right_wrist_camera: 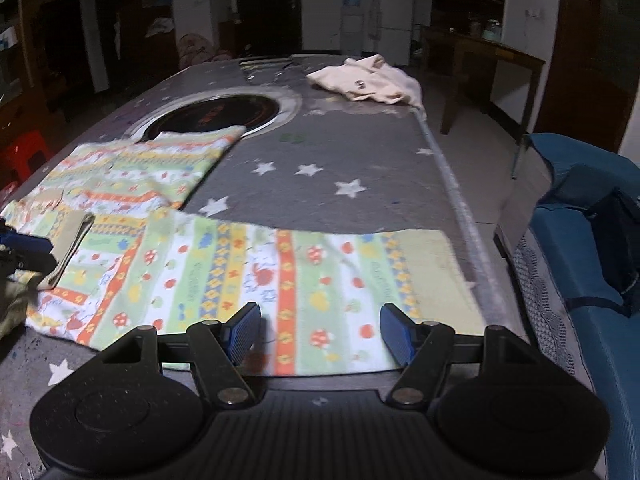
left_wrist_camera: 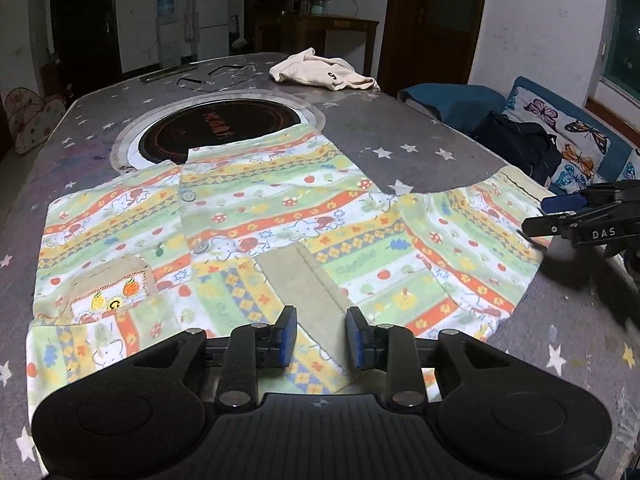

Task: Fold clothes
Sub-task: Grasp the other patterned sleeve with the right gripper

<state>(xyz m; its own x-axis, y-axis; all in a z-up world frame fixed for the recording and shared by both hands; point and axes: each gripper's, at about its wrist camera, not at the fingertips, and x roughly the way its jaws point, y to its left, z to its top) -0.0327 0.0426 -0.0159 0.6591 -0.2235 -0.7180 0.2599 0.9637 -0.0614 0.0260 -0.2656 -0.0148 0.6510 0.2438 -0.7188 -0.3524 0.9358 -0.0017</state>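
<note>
Here is the patterned shirt (left_wrist_camera: 256, 208), spread flat and face up on the grey star-print bench (left_wrist_camera: 420, 136), its striped body reaching toward the round black hotplate (left_wrist_camera: 220, 128) set into the bench top, and the far hem just overlapping the hotplate's metal ring. One sleeve (right_wrist_camera: 304, 276) runs out to the right, lying flat with its pale cuff near the bench's right edge. The left gripper (left_wrist_camera: 321, 336) hangs low over the collar end of the shirt, right above the beige neckband (left_wrist_camera: 296, 280), its blue-padded fingers (left_wrist_camera: 289, 334) parted by a moderate gap and holding nothing. Whether the pads touch the cloth cannot be told from here. Over on the other side, the right gripper (right_wrist_camera: 320, 330) sits over the near edge of the sleeve, fingers (right_wrist_camera: 244, 330) spread wide, nothing between them but printed fabric below. In the left wrist view that right gripper shows at the far right, just beside the sleeve's cuff. A small chest pocket (left_wrist_camera: 110, 288) with fruit embroidery lies to the left of the neckband. Well apart, at the far end of the bench, a cream garment (left_wrist_camera: 324, 72) lies crumpled in a heap, with a pair of glasses (left_wrist_camera: 224, 74) near it. A blue sofa (right_wrist_camera: 592, 248) stands just beside the bench on the right.
</note>
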